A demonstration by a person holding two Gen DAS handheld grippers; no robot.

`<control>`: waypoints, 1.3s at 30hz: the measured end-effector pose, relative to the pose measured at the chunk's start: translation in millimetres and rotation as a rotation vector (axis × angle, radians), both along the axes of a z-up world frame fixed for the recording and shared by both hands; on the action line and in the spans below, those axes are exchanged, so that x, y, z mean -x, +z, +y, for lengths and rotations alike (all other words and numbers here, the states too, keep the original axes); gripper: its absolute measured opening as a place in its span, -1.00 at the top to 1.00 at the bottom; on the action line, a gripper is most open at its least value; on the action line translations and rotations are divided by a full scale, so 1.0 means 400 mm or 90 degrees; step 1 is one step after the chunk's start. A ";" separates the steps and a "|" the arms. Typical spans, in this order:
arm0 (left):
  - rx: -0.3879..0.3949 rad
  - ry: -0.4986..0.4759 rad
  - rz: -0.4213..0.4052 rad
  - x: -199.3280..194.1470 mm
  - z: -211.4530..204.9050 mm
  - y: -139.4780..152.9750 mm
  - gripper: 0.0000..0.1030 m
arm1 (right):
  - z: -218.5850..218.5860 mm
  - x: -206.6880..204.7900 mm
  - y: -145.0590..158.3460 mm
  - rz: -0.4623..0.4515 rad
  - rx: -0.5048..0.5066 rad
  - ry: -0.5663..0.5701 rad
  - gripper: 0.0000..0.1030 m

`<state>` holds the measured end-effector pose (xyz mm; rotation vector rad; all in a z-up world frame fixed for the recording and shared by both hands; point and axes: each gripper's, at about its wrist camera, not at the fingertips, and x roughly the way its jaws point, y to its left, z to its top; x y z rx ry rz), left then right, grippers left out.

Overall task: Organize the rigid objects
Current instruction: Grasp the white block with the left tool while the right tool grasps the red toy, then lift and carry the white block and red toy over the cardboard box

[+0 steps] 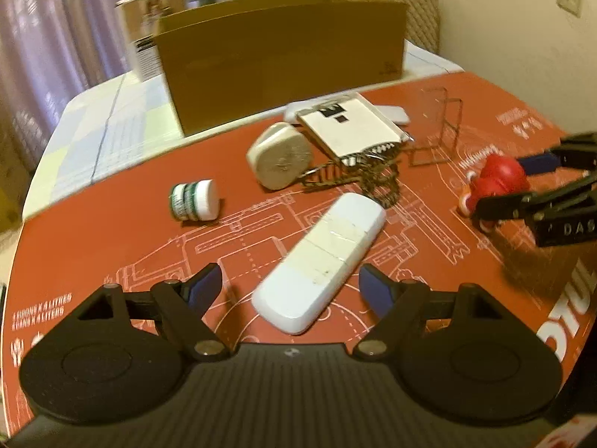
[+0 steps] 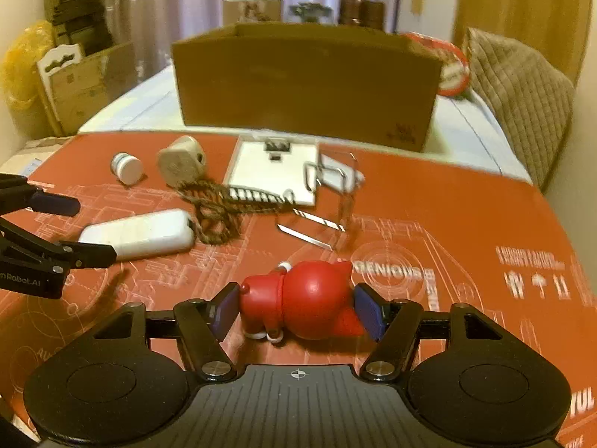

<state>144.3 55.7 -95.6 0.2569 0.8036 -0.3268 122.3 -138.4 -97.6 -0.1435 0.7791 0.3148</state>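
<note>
A long white remote-like bar point(image 1: 321, 265) lies on the red mat point(image 1: 112, 246) between the open fingers of my left gripper point(image 1: 289, 287), which do not touch it. It also shows in the right wrist view point(image 2: 141, 234). My right gripper point(image 2: 296, 310) has its blue pads against both sides of a red toy figure point(image 2: 302, 298) lying on the mat; it shows at the right of the left wrist view point(image 1: 500, 183). A brown cardboard box point(image 1: 280, 56) stands open behind the mat.
On the mat lie a small green-and-white jar point(image 1: 194, 199), a beige plug point(image 1: 280, 160) with a braided brown cord point(image 1: 358, 175), a white flat card point(image 1: 350, 127), and a clear acrylic stand point(image 1: 436, 130). Cartons and jars stand behind the box; a quilted chair point(image 2: 522, 100) is at the right.
</note>
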 end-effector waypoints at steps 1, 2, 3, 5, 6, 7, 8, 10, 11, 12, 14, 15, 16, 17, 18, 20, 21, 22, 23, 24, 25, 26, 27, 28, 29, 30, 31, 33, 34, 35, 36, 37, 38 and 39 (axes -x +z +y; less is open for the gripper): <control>-0.007 -0.006 -0.003 0.000 -0.006 -0.002 -0.48 | -0.001 0.001 -0.001 0.001 0.000 0.002 -0.23; -0.013 -0.013 -0.005 -0.001 -0.014 -0.005 -0.47 | -0.003 0.002 -0.001 0.000 -0.001 0.004 -0.23; -0.016 -0.021 -0.004 -0.003 -0.020 -0.008 -0.47 | -0.005 0.002 -0.002 -0.001 -0.004 0.004 -0.23; -0.016 -0.030 0.001 -0.008 -0.028 -0.015 -0.42 | -0.010 0.002 -0.003 0.000 -0.011 0.000 -0.23; -0.016 -0.029 0.004 -0.012 -0.030 -0.019 -0.40 | -0.012 0.000 -0.003 0.002 -0.014 -0.003 -0.23; -0.011 -0.024 0.008 -0.016 -0.029 -0.021 -0.33 | -0.014 -0.001 -0.004 0.002 -0.015 -0.006 -0.23; 0.000 -0.016 0.012 -0.020 -0.026 -0.021 -0.25 | -0.015 -0.002 -0.004 0.003 -0.016 -0.009 -0.23; 0.019 -0.001 0.023 -0.025 -0.021 -0.020 -0.08 | -0.015 -0.005 -0.007 0.004 -0.018 -0.013 -0.23; 0.027 0.008 0.031 -0.026 -0.019 -0.018 0.03 | -0.015 -0.006 -0.008 0.005 -0.019 -0.014 -0.23; 0.036 0.016 0.042 -0.025 -0.018 -0.016 0.09 | -0.016 -0.006 -0.008 0.005 -0.020 -0.016 -0.23; 0.053 0.030 0.062 -0.016 -0.023 -0.010 0.26 | -0.017 -0.006 -0.008 0.005 -0.021 -0.018 -0.23; 0.055 0.029 0.068 -0.010 -0.028 -0.009 0.26 | -0.017 -0.007 -0.008 0.006 -0.023 -0.018 -0.23; 0.054 0.031 0.071 -0.003 -0.032 -0.007 0.25 | -0.017 -0.008 -0.008 0.006 -0.024 -0.019 -0.23; 0.054 0.034 0.071 0.001 -0.036 -0.007 0.25 | -0.017 -0.008 -0.009 0.006 -0.024 -0.019 -0.23; 0.056 0.039 0.069 0.003 -0.039 -0.007 0.25 | -0.017 -0.008 -0.010 0.006 -0.023 -0.020 -0.23; 0.057 0.052 0.063 -0.002 -0.044 -0.009 0.25 | -0.018 -0.010 -0.011 0.004 -0.023 -0.023 -0.23; 0.057 0.058 0.060 -0.006 -0.046 -0.009 0.25 | -0.019 -0.011 -0.012 0.004 -0.023 -0.025 -0.23; 0.058 0.064 0.057 -0.010 -0.048 -0.010 0.25 | -0.019 -0.012 -0.013 0.004 -0.024 -0.027 -0.23; 0.059 0.072 0.055 -0.015 -0.052 -0.011 0.25 | -0.019 -0.012 -0.014 0.005 -0.024 -0.028 -0.23; 0.061 0.078 0.053 -0.019 -0.056 -0.012 0.25 | -0.019 -0.013 -0.015 0.004 -0.025 -0.030 -0.23; 0.059 0.080 0.051 -0.023 -0.060 -0.012 0.25 | -0.018 -0.013 -0.016 0.003 -0.024 -0.031 -0.23; 0.054 0.082 0.049 -0.026 -0.066 -0.013 0.25 | -0.017 -0.013 -0.017 0.003 -0.022 -0.031 -0.24; 0.053 0.081 0.047 -0.028 -0.071 -0.013 0.25 | -0.017 -0.014 -0.018 0.003 -0.022 -0.032 -0.24; 0.053 0.080 0.046 -0.029 -0.074 -0.014 0.25 | -0.016 -0.015 -0.019 0.004 -0.022 -0.033 -0.24; 0.051 0.079 0.044 -0.030 -0.076 -0.015 0.24 | -0.017 -0.016 -0.020 0.005 -0.023 -0.033 -0.25; 0.049 0.078 0.042 -0.030 -0.078 -0.015 0.24 | -0.018 -0.017 -0.022 0.008 -0.024 -0.034 -0.25; 0.049 0.077 0.040 -0.031 -0.079 -0.016 0.24 | -0.019 -0.018 -0.023 0.010 -0.026 -0.036 -0.26; 0.049 0.081 0.037 -0.030 -0.080 -0.017 0.25 | -0.021 -0.021 -0.027 0.014 -0.028 -0.038 -0.27; 0.047 0.079 0.035 -0.029 -0.082 -0.017 0.30 | -0.021 -0.021 -0.028 0.014 -0.028 -0.039 -0.27; 0.046 0.077 0.034 -0.028 -0.084 -0.017 0.31 | -0.021 -0.021 -0.028 0.015 -0.028 -0.039 -0.27; 0.046 0.080 0.034 -0.028 -0.086 -0.017 0.31 | -0.020 -0.022 -0.029 0.015 -0.027 -0.039 -0.27; 0.046 0.081 0.034 -0.028 -0.086 -0.016 0.31 | -0.019 -0.022 -0.030 0.016 -0.027 -0.039 -0.27; 0.047 0.080 0.035 -0.028 -0.084 -0.016 0.32 | -0.020 -0.021 -0.030 0.016 -0.027 -0.040 -0.27; 0.049 0.080 0.036 -0.028 -0.083 -0.015 0.32 | -0.020 -0.022 -0.030 0.016 -0.027 -0.040 -0.27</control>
